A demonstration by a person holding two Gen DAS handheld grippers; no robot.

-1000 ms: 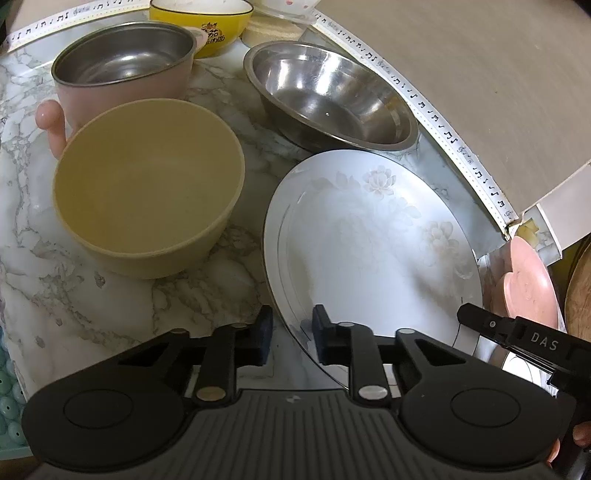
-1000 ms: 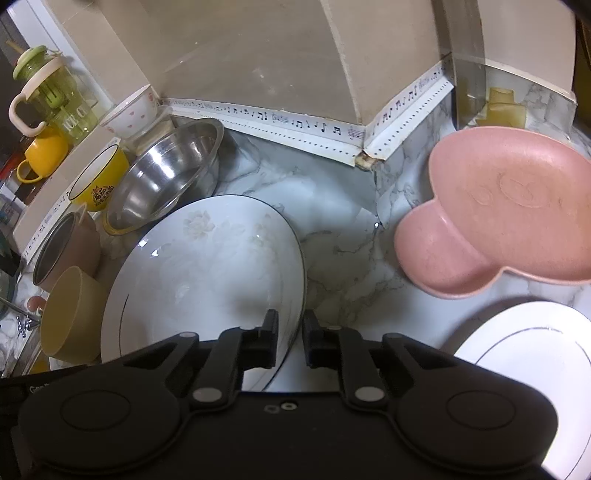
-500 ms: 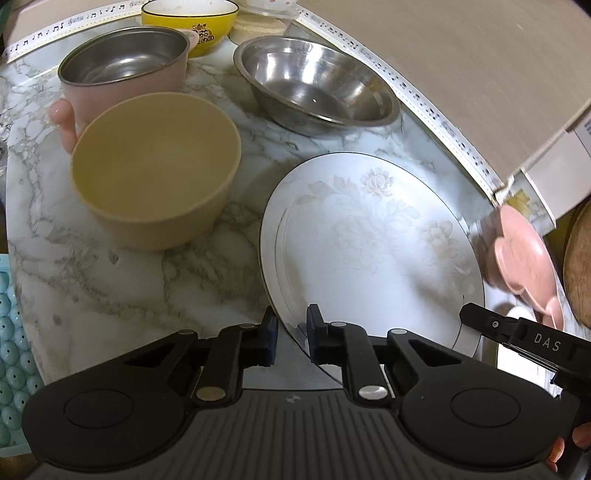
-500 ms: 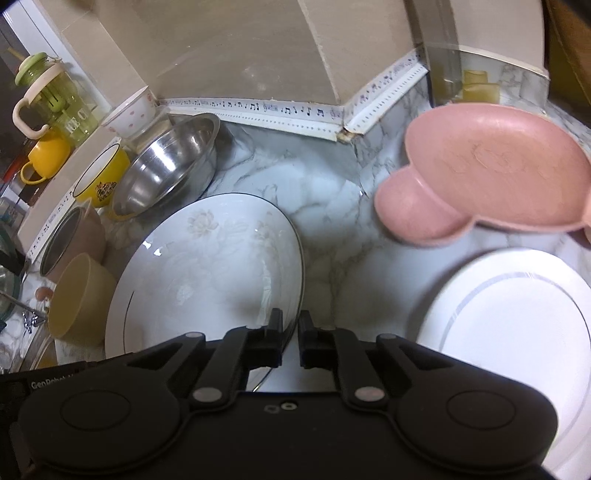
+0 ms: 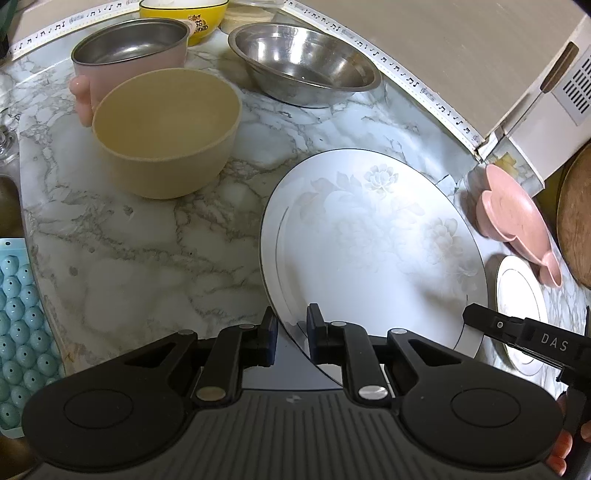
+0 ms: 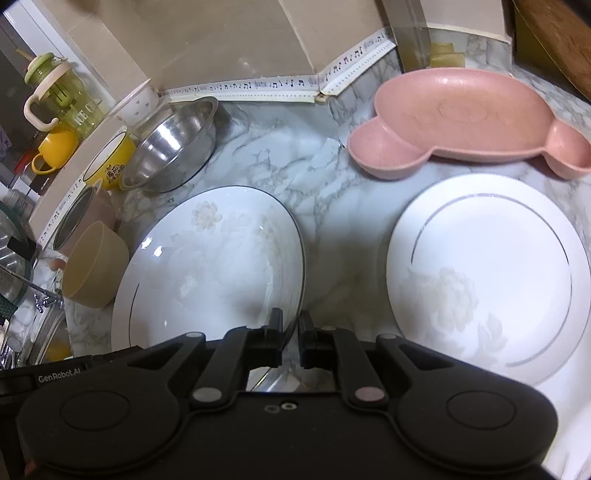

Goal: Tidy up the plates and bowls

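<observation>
A large white plate with pale flowers [image 5: 369, 251] [image 6: 210, 266] is held at its near rim from two sides. My left gripper [image 5: 291, 332] is shut on the rim's left part, and my right gripper [image 6: 290, 332] is shut on its right part. To the right, a second white plate with a silver ring [image 6: 487, 269] [image 5: 517, 295] lies on the marble counter. Behind that one sits a pink divided dish [image 6: 454, 114]. Left of the held plate stand a beige bowl [image 5: 166, 125] and a steel bowl [image 5: 303, 62].
A pink pot with a steel inside [image 5: 129, 48] and a yellow bowl [image 5: 184, 14] stand at the back left. A blue bumpy mat [image 5: 18, 314] lies at the counter's left edge. The tiled wall [image 6: 221, 40] bounds the back, and a wooden board [image 5: 576, 221] leans at the right.
Both grippers have carried the flowered plate to the right, away from the bowls. The ringed white plate and the pink dish now show much more fully.
</observation>
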